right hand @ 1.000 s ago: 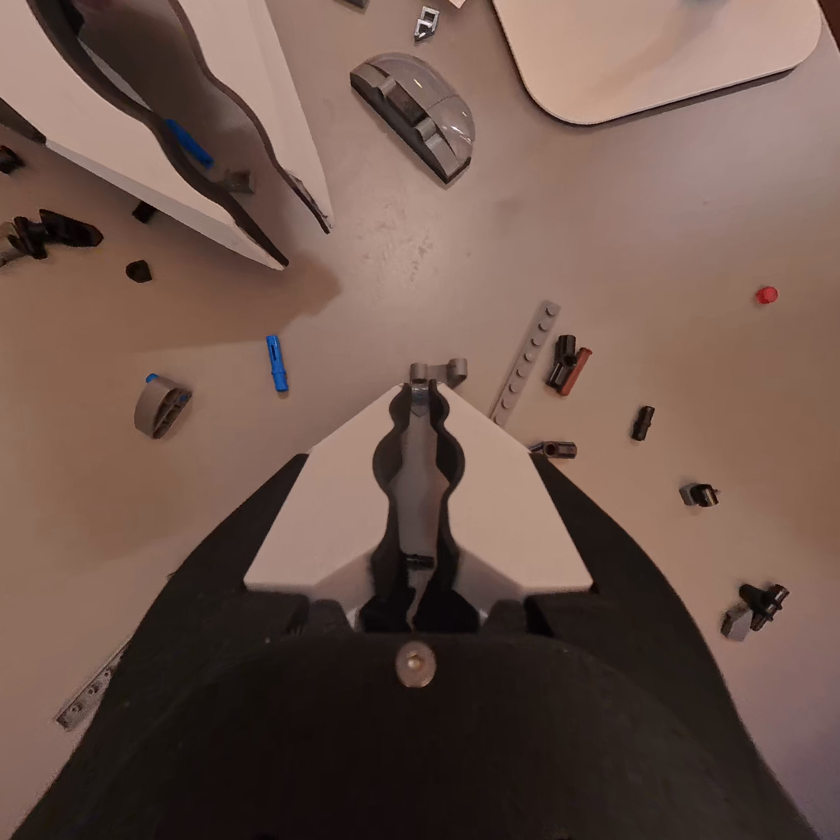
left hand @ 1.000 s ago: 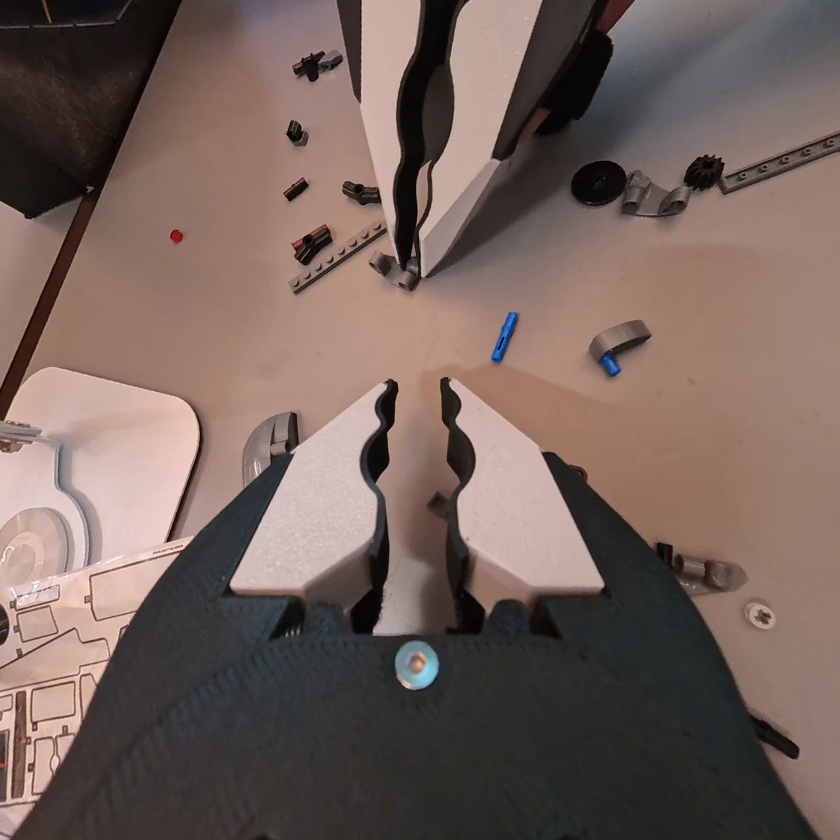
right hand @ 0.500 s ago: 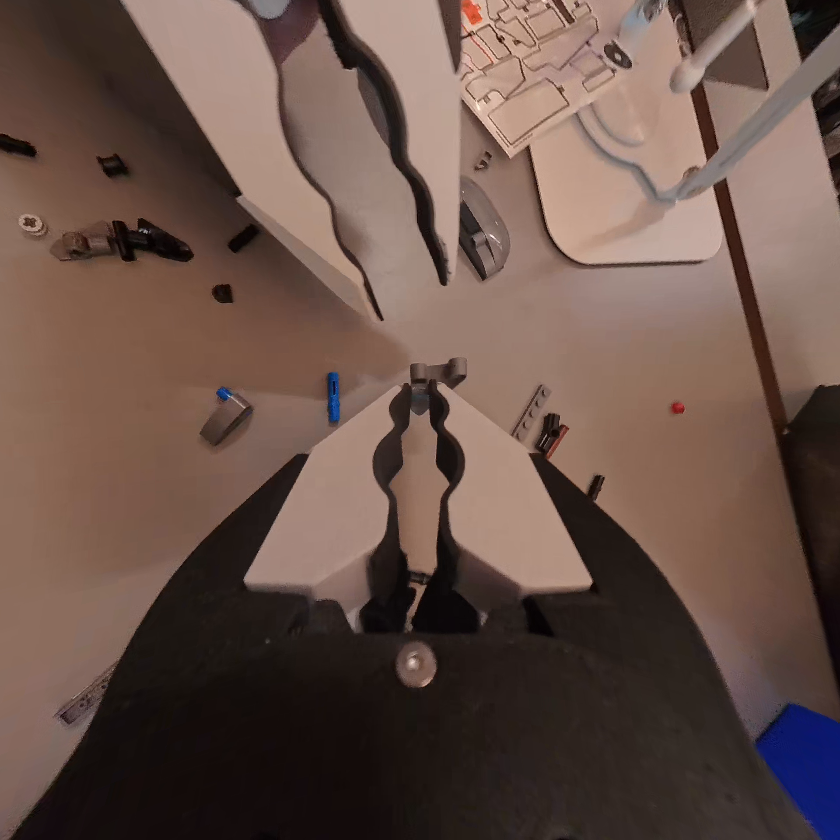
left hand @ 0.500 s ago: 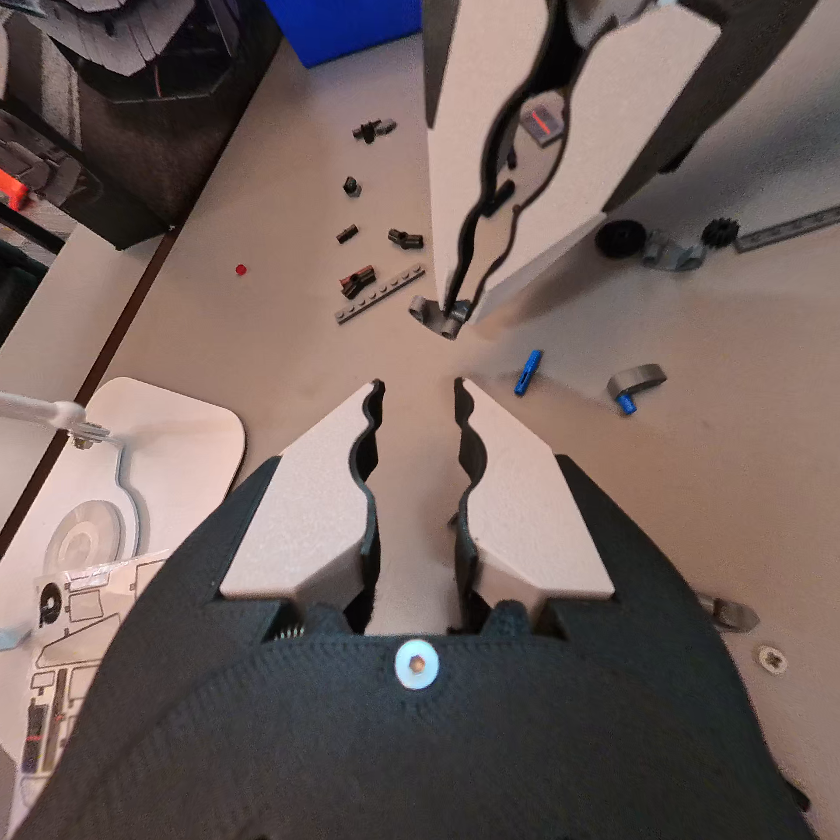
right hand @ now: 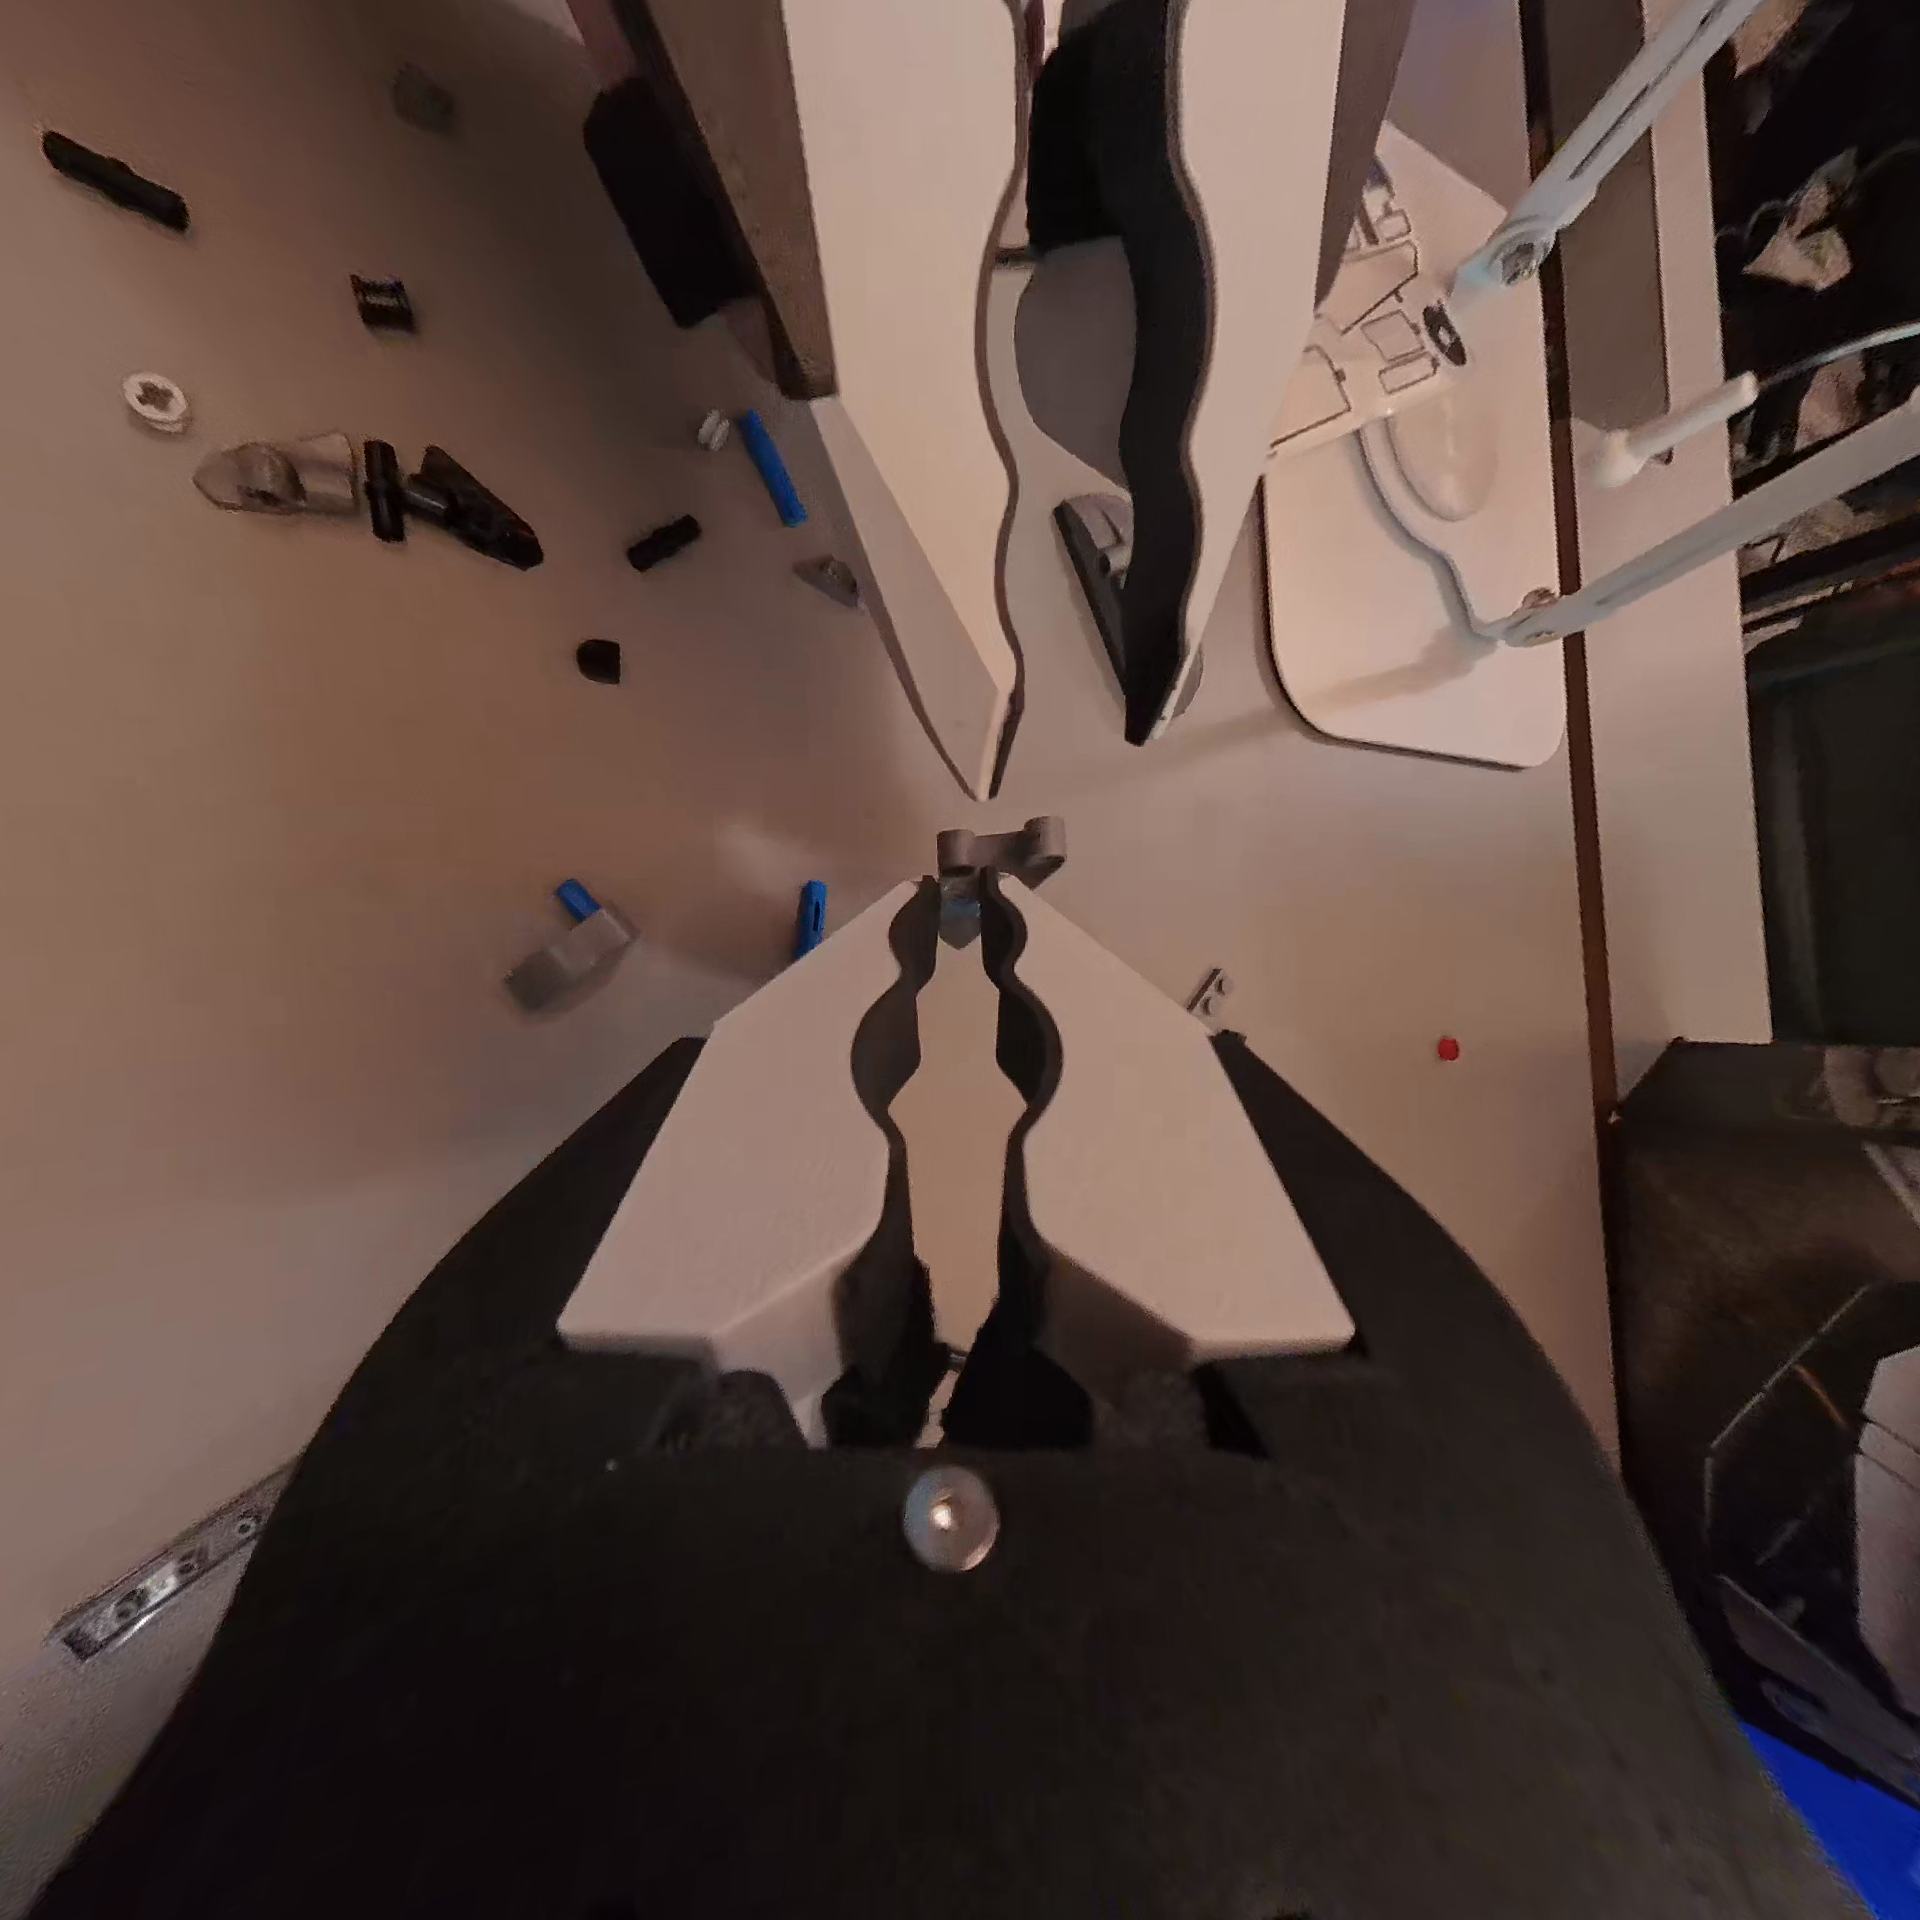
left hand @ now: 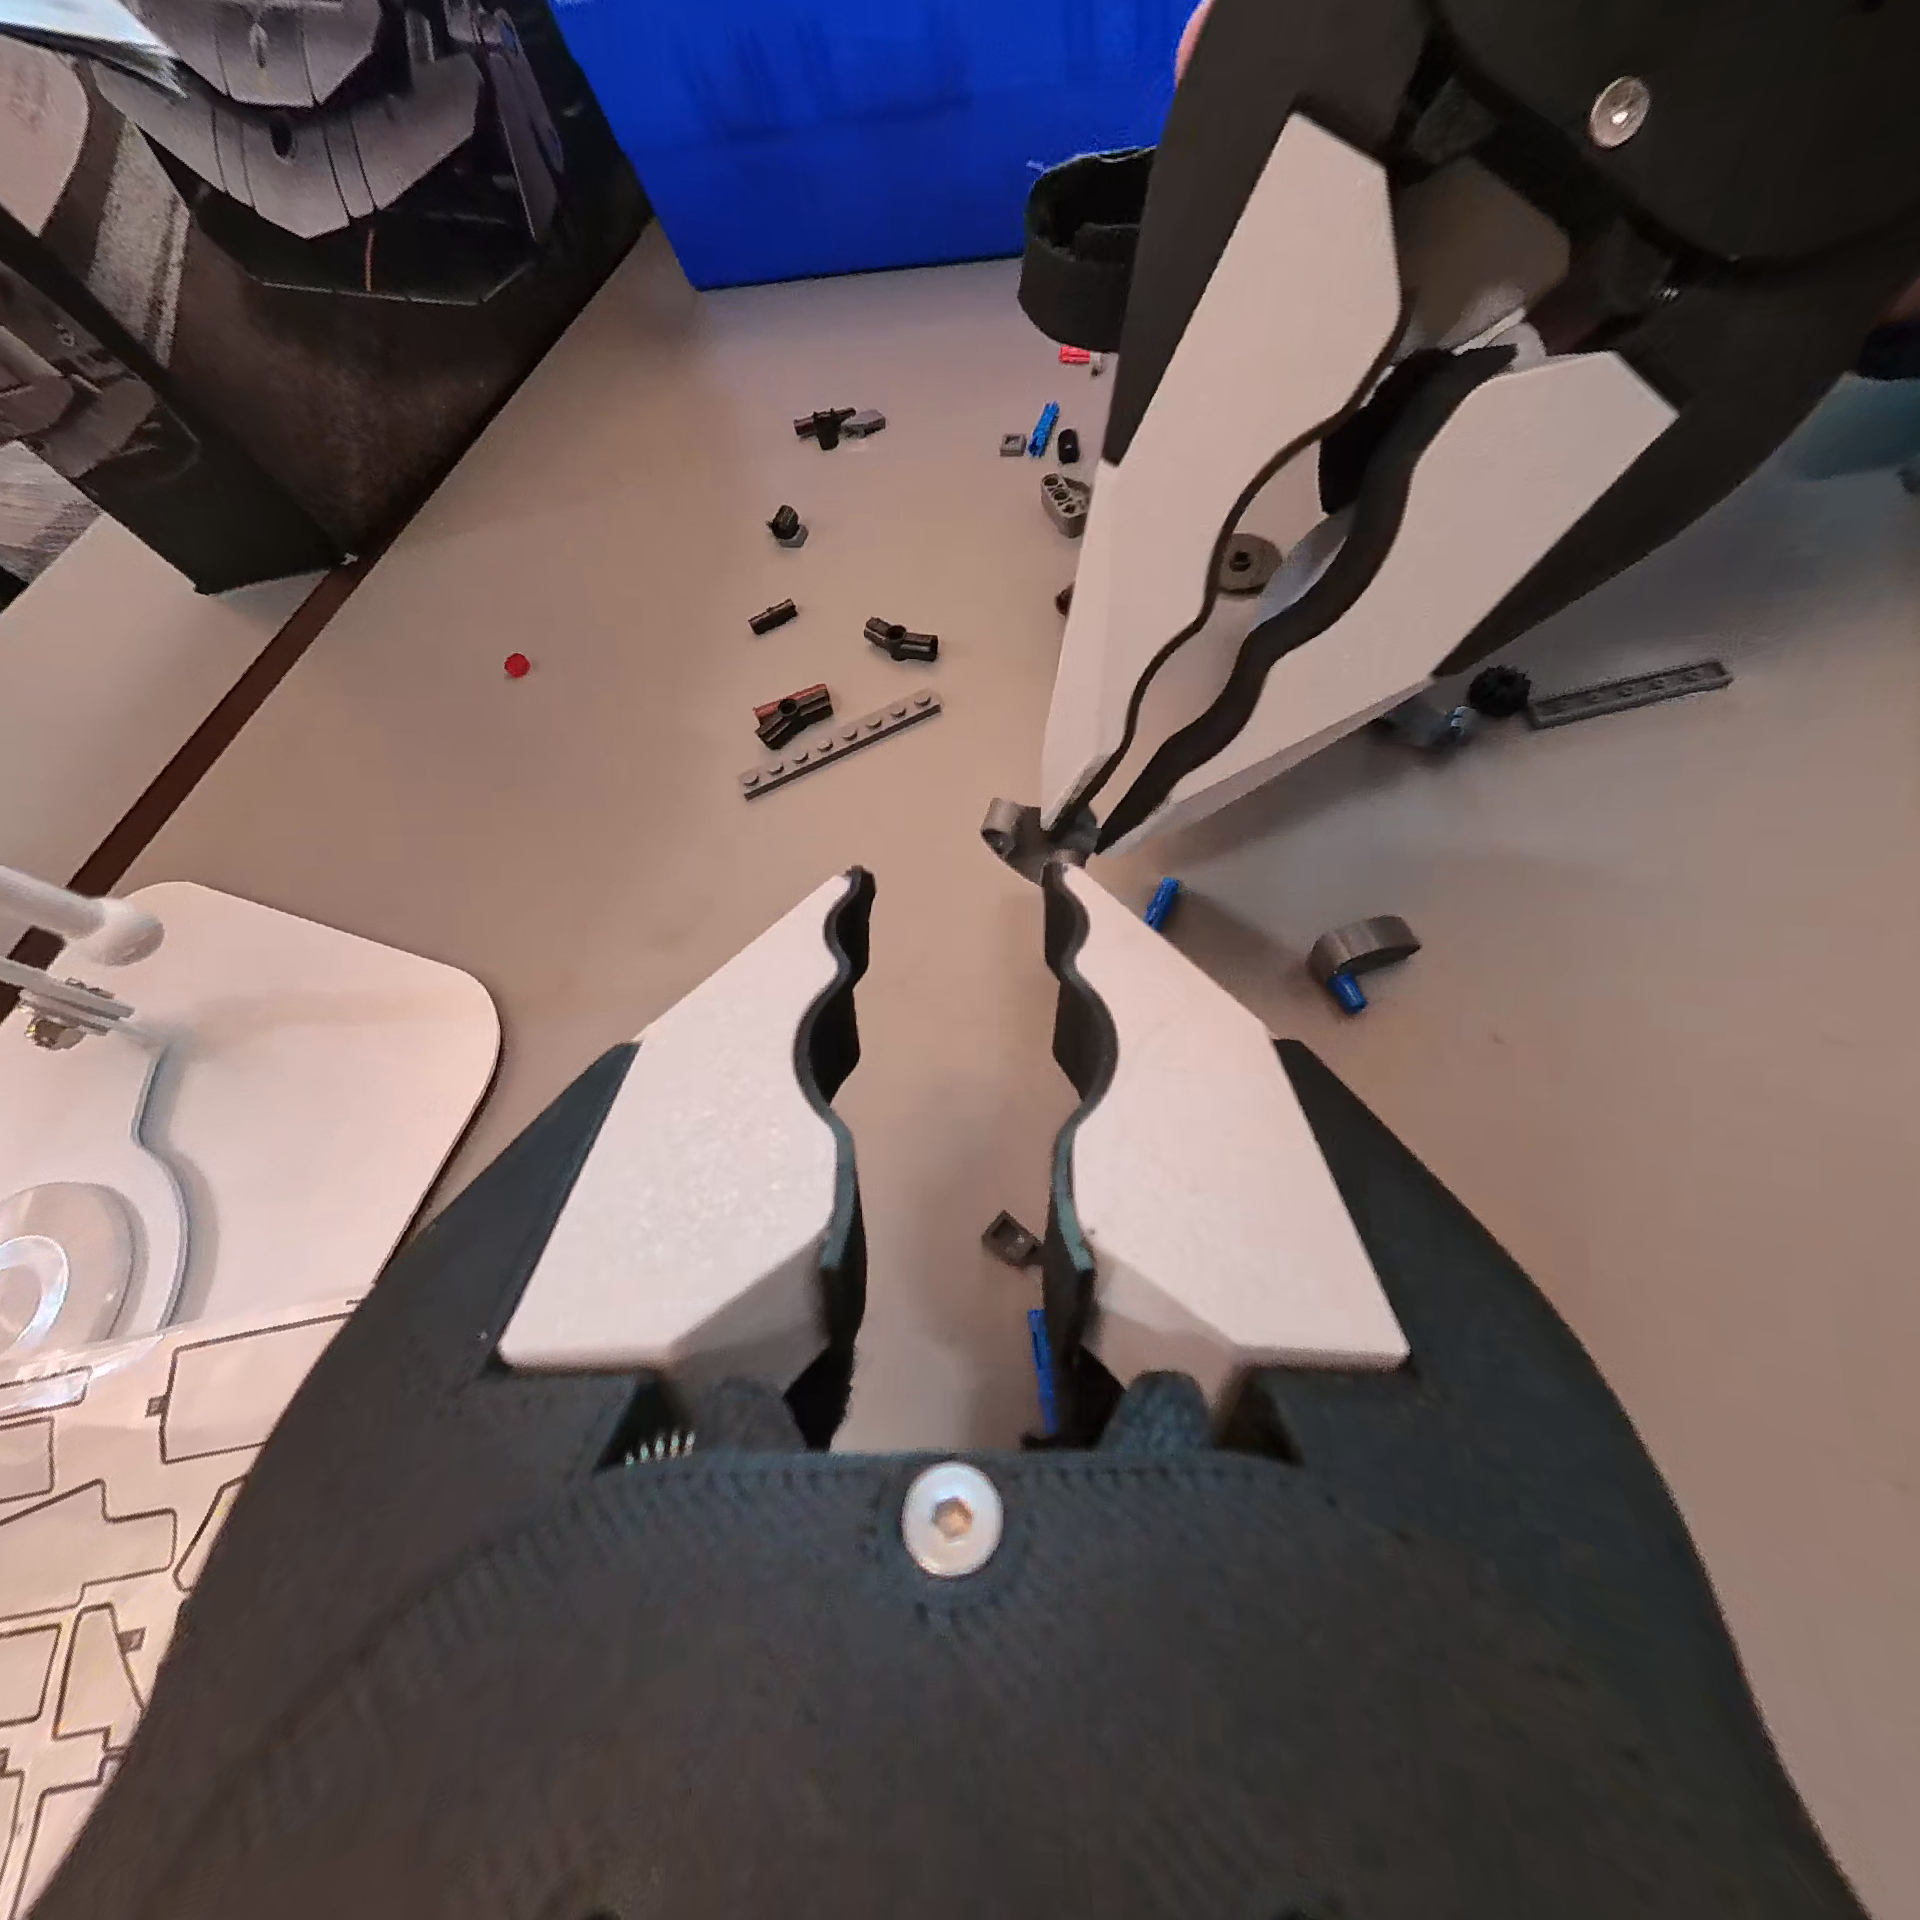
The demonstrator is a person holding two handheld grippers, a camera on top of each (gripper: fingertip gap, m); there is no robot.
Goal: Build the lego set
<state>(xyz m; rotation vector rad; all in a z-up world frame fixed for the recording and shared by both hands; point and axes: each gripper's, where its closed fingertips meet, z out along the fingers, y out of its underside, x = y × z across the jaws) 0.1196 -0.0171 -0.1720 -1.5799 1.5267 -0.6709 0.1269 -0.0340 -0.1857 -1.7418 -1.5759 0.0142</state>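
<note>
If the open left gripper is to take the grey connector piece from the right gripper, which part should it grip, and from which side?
Probably the free ring end of the grey connector piece. The right gripper pinches its middle stem, so both ring ends jut out sideways past the fingertips. The left gripper faces it head-on, open and empty; coming straight in, it could close across the ring nearest its fingertips.

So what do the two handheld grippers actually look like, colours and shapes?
Both look alike: the left gripper and right gripper have textured black printed bodies, pale grey wedge fingers with wavy black inner pads, and a silver screw at the centre.
</note>
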